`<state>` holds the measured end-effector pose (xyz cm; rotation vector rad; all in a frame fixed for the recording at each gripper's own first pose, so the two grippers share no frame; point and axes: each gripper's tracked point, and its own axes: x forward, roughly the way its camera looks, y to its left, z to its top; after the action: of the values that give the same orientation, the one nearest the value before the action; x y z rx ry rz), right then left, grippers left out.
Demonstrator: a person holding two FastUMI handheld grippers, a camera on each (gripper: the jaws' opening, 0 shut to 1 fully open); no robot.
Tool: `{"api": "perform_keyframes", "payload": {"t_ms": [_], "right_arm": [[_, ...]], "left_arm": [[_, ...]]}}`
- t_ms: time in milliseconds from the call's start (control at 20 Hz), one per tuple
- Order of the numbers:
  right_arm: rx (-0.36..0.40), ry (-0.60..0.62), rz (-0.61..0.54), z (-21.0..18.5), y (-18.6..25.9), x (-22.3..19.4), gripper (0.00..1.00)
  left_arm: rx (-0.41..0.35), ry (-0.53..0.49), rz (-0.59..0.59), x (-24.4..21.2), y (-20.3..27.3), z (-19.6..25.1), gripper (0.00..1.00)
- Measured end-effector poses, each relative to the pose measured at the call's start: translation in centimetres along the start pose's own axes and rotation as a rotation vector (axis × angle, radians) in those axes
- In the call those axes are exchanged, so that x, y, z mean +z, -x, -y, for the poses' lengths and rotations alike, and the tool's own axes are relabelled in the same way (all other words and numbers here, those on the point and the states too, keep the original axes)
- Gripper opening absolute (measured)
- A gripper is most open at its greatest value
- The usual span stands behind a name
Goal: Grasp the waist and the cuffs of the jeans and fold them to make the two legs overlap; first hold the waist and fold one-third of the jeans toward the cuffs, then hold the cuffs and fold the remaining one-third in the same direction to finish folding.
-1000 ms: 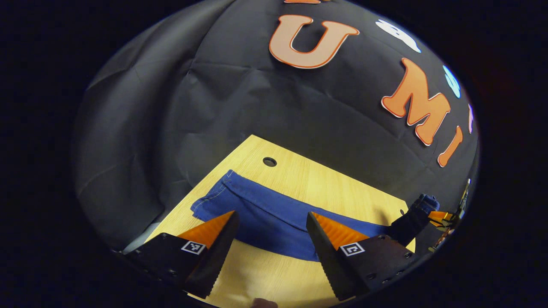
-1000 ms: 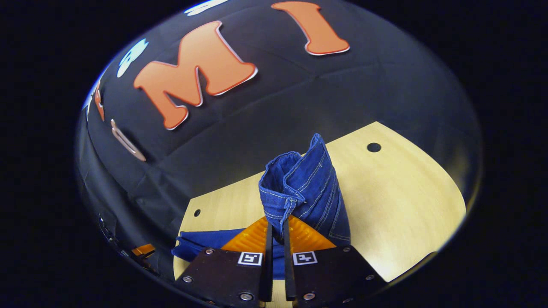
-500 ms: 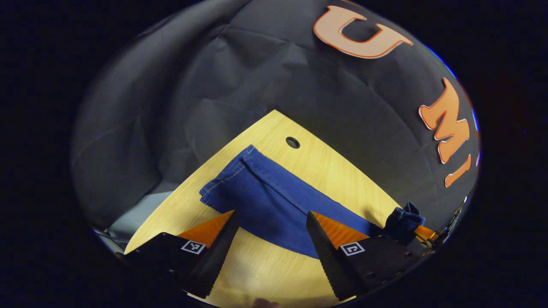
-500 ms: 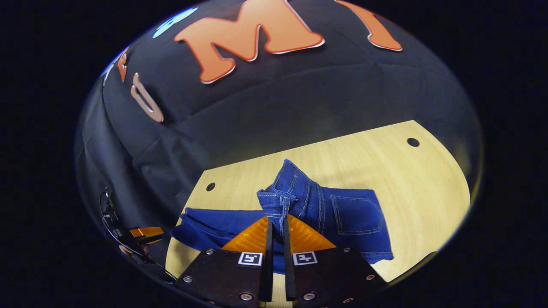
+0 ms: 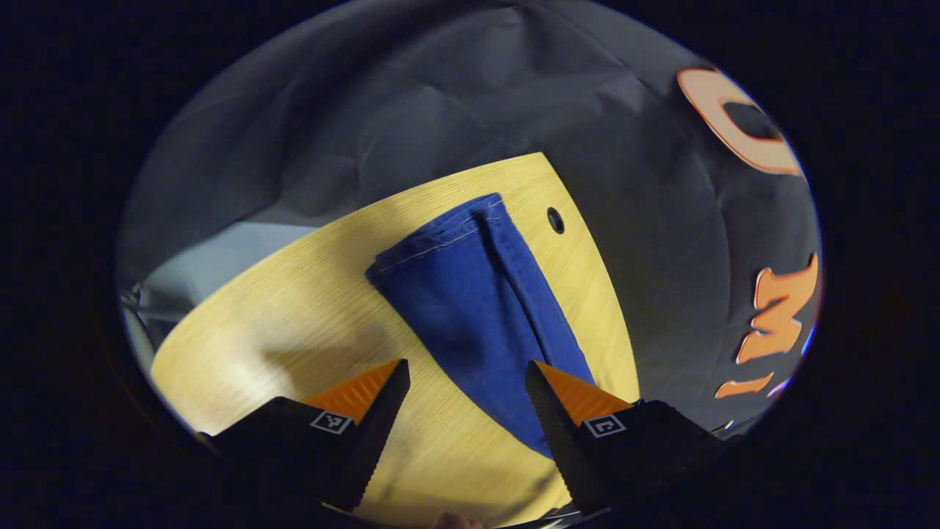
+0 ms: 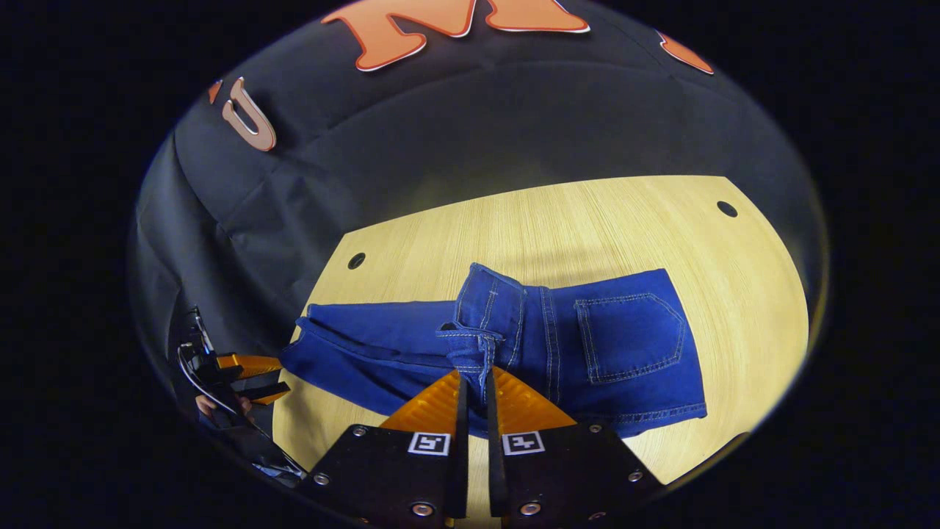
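Currently, blue jeans [image 6: 558, 345] are lying on the wooden table [image 6: 742, 308], back pocket upward; right gripper [image 6: 474, 397] is pinching their waist, while left gripper [image 5: 466, 400] is hovering spread over the cuffs [image 5: 440, 235].

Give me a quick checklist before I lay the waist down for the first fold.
1. Right gripper jaws clamped on the waistband of the blue denim jeans: ok.
2. Left gripper open and holding nothing: ok.
3. Cuffs lying flat on the light wooden table: ok.
4. Two legs overlapped: ok.
5. Waist folded a full third toward the cuffs: cannot tell.
6. Back pocket panel smooth: ok.
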<state>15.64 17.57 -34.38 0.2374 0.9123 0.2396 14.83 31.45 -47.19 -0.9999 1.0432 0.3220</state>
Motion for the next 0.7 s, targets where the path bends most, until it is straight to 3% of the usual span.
{"api": "perform_keyframes", "payload": {"t_ms": [350, 550, 700], "right_arm": [[-0.078, -0.155, -0.057, 0.0, 0.4, -0.9, 0.12], [-0.095, -0.157, -0.059, 0.8, -0.2, -0.8, 0.12], [-0.096, -0.089, 0.011, 0.9, 0.2, 0.2, 0.12]], "left_arm": [[-0.021, 0.032, -0.014, 0.0, 0.4, -0.6, 0.98], [-0.017, 0.012, -0.018, 0.0, -0.2, -0.4, 0.98], [-0.025, 0.008, -0.022, -0.1, -0.2, -0.3, 0.98]]}}
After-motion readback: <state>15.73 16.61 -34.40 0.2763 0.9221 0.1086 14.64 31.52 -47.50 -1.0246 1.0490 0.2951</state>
